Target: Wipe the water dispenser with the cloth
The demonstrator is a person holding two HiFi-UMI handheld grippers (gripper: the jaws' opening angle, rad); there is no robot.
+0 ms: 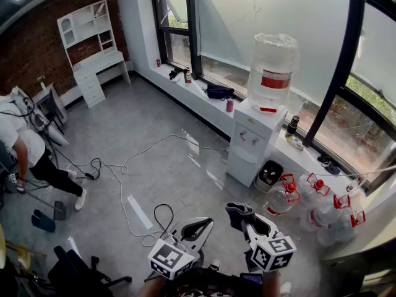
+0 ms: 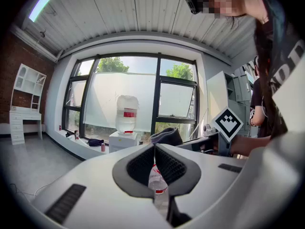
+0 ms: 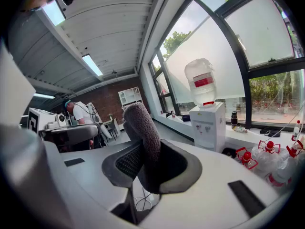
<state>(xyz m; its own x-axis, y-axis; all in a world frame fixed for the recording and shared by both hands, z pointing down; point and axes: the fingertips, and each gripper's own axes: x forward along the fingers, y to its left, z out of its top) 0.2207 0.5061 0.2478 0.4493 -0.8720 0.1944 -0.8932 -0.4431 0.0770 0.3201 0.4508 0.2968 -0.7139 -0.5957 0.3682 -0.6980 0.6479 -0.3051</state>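
Observation:
The white water dispenser stands against the window ledge with a big clear bottle on top. It is well ahead of both grippers, across bare floor. My right gripper is shut on a dark grey cloth, held low at the bottom of the head view. In the right gripper view the cloth sticks up between the jaws, left of the dispenser. My left gripper hangs beside it, shut with nothing in it. In the left gripper view its pads meet at the tip, with the dispenser far off.
Spare water bottles with red caps lie right of the dispenser, and a small bin stands beside it. Cables trail over the grey floor. A person bends over at the left. A white desk with shelves stands against the brick wall.

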